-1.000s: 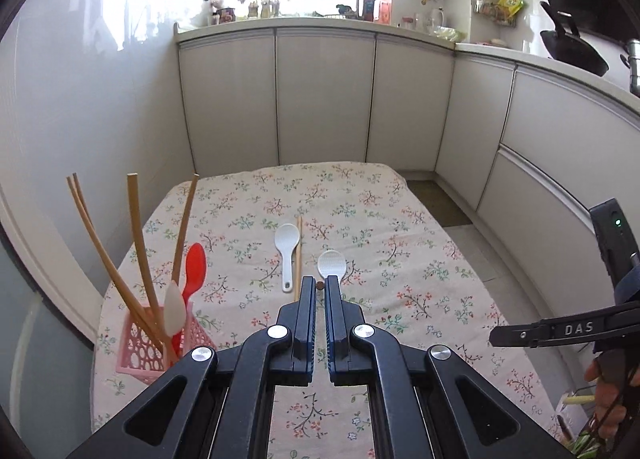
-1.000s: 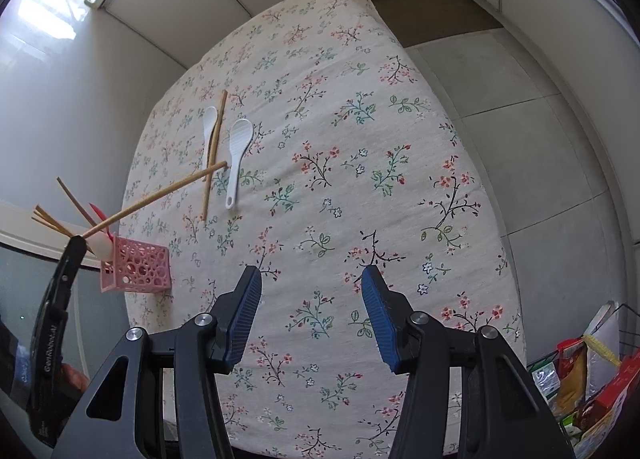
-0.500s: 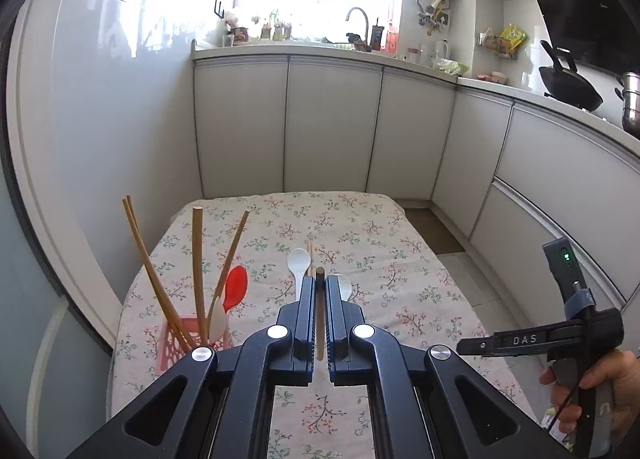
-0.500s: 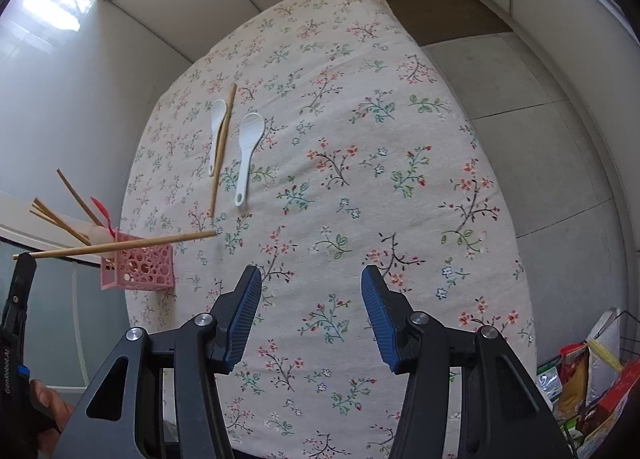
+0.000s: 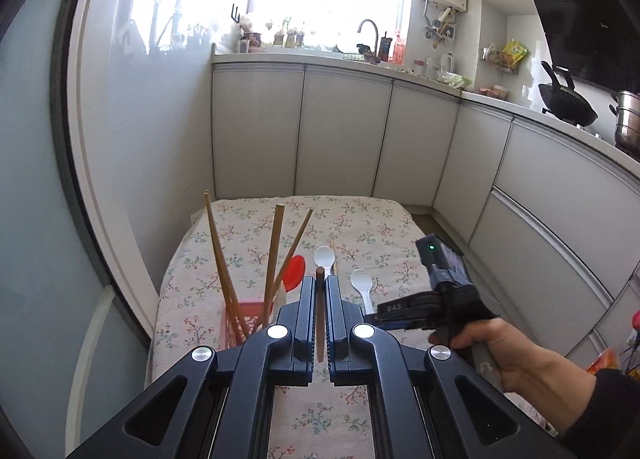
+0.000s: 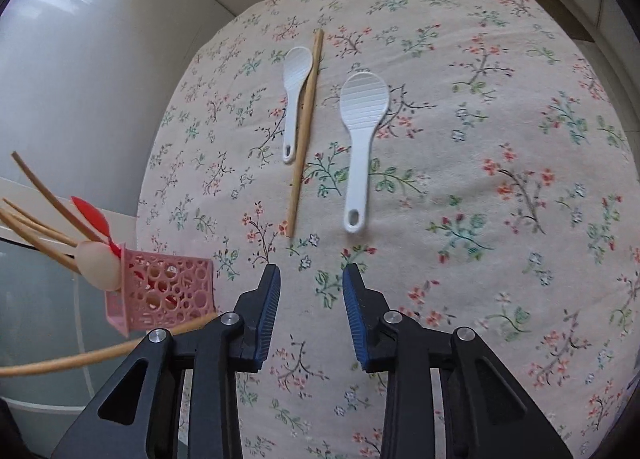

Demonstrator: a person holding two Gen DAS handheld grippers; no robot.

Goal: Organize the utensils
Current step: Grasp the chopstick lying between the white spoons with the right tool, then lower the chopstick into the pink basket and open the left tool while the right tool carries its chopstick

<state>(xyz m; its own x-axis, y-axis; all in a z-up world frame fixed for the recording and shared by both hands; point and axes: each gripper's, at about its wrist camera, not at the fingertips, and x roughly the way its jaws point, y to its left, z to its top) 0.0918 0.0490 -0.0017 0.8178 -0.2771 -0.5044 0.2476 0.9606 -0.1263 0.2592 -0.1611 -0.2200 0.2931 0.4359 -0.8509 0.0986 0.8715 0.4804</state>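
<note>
Left wrist view: the left tool fills the lower centre of the frame, its jaws nearly closed and pinching a single wooden chopstick that points straight ahead between them. Just left of the tool, a pink basket stands on the counter, which is covered in a floral cloth. Three chopsticks lean out of the basket, with a red spoon beside them. Above the tool tips lies a small white spoon, and a larger white paddle spoon lies to its right. At lower right, a hand grips the right tool's black handle, on which a green light shows.

Right wrist view: the right tool sits at lower centre, its jaws wide apart and holding nothing, hovering over the floral counter. Above it, the paddle spoon lies with its handle toward the tool. Left of it, the small spoon lies touching a loose chopstick on the cloth. At lower left, the pink basket holds chopsticks, the red spoon and a pale spoon. The chopstick held by the left tool crosses below the basket.
</note>
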